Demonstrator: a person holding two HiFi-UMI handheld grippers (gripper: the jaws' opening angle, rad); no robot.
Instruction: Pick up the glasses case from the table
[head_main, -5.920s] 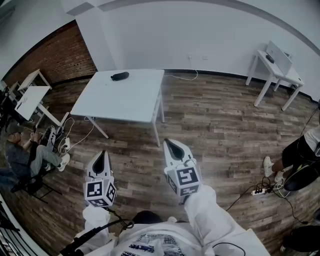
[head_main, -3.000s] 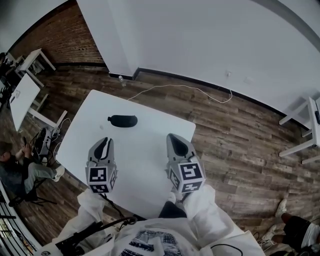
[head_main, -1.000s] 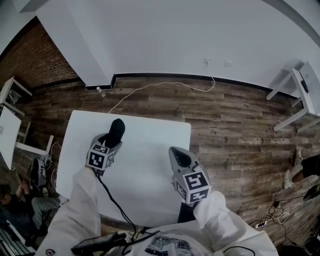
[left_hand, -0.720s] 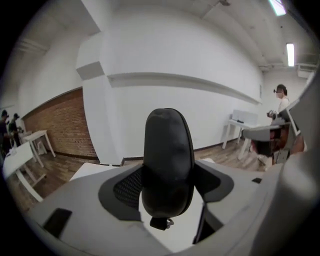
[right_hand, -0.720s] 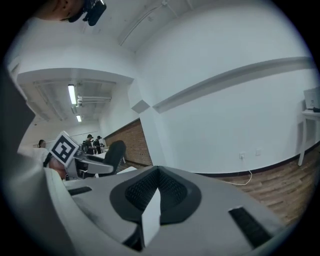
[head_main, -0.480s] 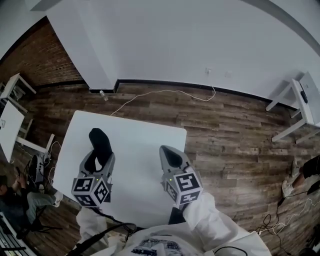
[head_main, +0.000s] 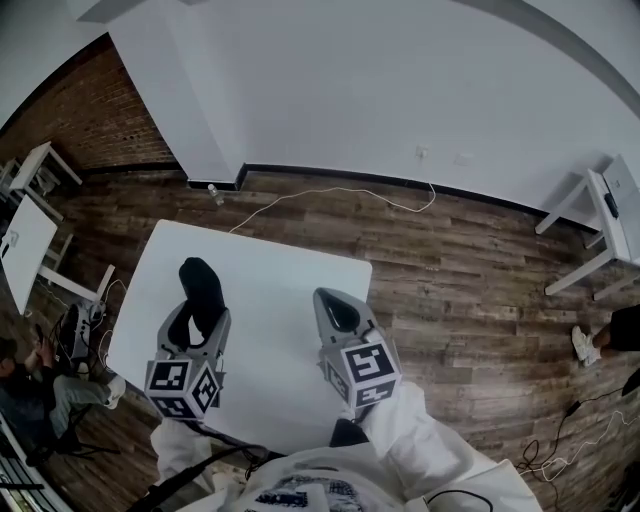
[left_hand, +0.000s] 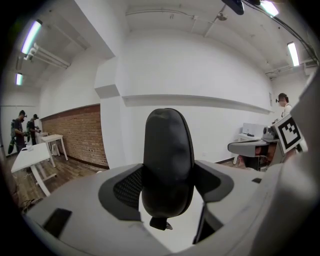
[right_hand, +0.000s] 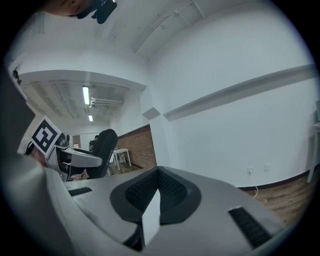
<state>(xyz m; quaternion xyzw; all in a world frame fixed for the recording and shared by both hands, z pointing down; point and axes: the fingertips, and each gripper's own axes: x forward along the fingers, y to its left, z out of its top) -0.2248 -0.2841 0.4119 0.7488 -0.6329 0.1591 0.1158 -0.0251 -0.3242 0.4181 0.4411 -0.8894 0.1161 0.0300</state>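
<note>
Black glasses case (head_main: 200, 285), clamped in the left tool (head_main: 197, 318), clears the table (head_main: 285, 300).

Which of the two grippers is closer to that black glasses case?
Left. The left gripper has the glasses case clamped between its jaws, standing up out of them. The right gripper is off to the case's right over the table, jaws shut on nothing.

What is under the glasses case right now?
Bare white table; the left gripper holds the glasses case above it. The spot directly beneath is covered by the case and gripper.
</note>
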